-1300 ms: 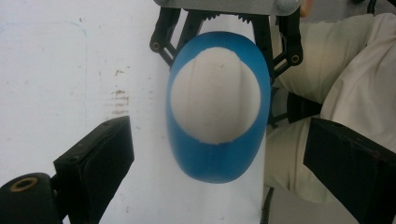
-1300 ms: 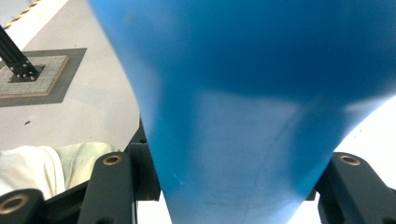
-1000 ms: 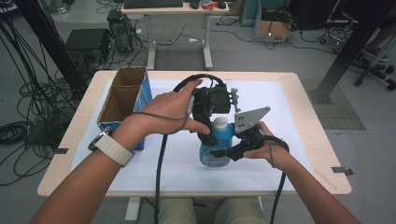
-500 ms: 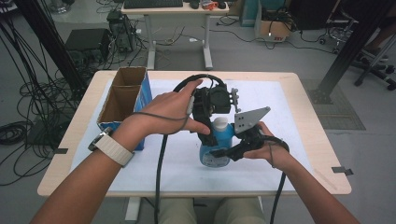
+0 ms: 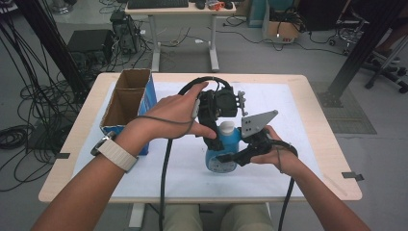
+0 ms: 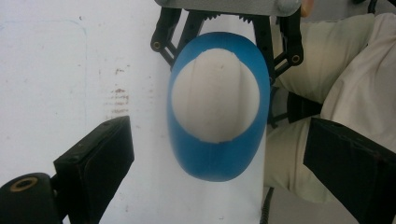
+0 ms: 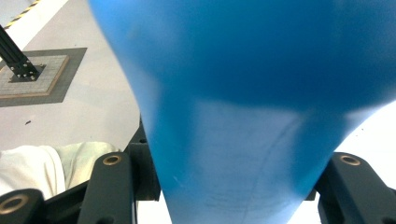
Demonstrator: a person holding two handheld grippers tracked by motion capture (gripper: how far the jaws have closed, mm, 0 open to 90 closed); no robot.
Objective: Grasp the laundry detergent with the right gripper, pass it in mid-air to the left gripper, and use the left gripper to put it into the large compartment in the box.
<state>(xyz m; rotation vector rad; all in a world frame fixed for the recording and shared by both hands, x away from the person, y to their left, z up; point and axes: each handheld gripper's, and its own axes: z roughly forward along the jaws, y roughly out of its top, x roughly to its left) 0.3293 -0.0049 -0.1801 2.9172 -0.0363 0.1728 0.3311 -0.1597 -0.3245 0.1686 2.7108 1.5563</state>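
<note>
A blue bottle (image 5: 222, 161) with a white cap (image 5: 226, 127) stands upright on the white mat in the middle of the table. My right gripper (image 5: 230, 158) comes in from the right and is shut on the bottle's body; in the right gripper view the blue bottle (image 7: 243, 93) sits squeezed between the two jaws. My left gripper (image 5: 217, 129) hangs over the bottle top, pointing down. In the left gripper view its jaws stand wide apart on either side of the white cap (image 6: 215, 95), touching nothing, so the left gripper (image 6: 219, 172) is open.
An open cardboard box (image 5: 126, 103) with a blue side stands at the table's left. The white mat (image 5: 288, 106) covers most of the wooden table (image 5: 332, 144). Cables trail from both grippers toward the front edge. The person's legs (image 6: 336, 84) lie below that edge.
</note>
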